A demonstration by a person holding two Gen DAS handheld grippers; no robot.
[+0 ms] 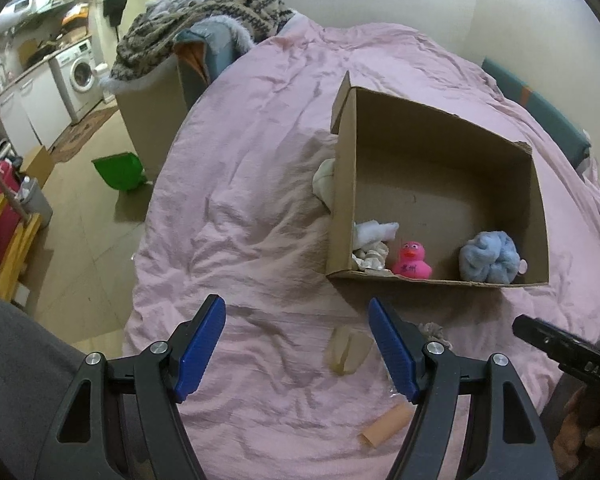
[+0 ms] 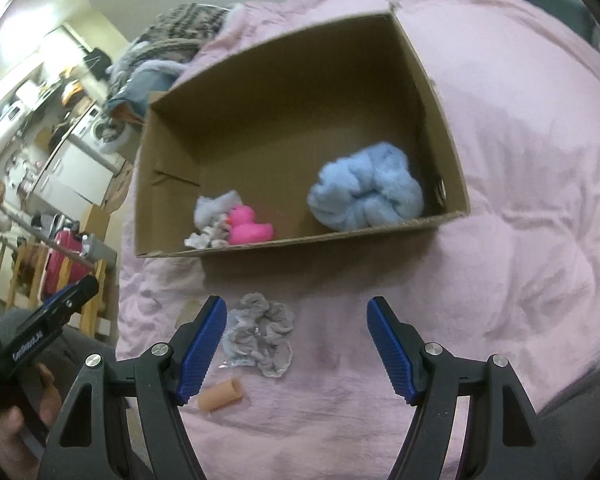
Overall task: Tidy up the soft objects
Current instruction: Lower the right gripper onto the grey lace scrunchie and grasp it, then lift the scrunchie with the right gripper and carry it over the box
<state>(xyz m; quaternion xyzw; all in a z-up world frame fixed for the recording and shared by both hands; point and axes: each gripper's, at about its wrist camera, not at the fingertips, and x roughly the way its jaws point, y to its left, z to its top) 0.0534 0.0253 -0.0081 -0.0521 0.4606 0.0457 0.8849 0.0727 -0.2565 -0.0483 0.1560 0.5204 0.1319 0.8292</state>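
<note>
An open cardboard box [image 1: 444, 140] [image 2: 300, 60] sits on the pink bedspread [image 1: 260, 200] [image 2: 520, 200]. Inside it lie a blue fluffy cloth [image 1: 489, 258] [image 2: 366, 192], a pink rubber duck [image 1: 412, 261] [image 2: 248, 227] and white crumpled cloths [image 1: 372, 246] [image 2: 210, 220]. A grey scrunchie [image 2: 262, 334] [image 1: 434, 330], a tan tube [image 2: 221, 394] [image 1: 386, 426] and a translucent piece [image 1: 348, 350] lie on the bed in front of the box. A white cloth [image 1: 326, 182] lies at the box's left outer wall. My left gripper [image 1: 298, 346] is open and empty. My right gripper [image 2: 296, 346] is open and empty, just right of the scrunchie.
A striped blanket pile [image 1: 204, 12] lies on a box at the bed's far left corner. On the floor to the left are a green dustpan [image 1: 120, 170], a yellow wooden chair [image 1: 12, 240] and a washing machine [image 1: 80, 74].
</note>
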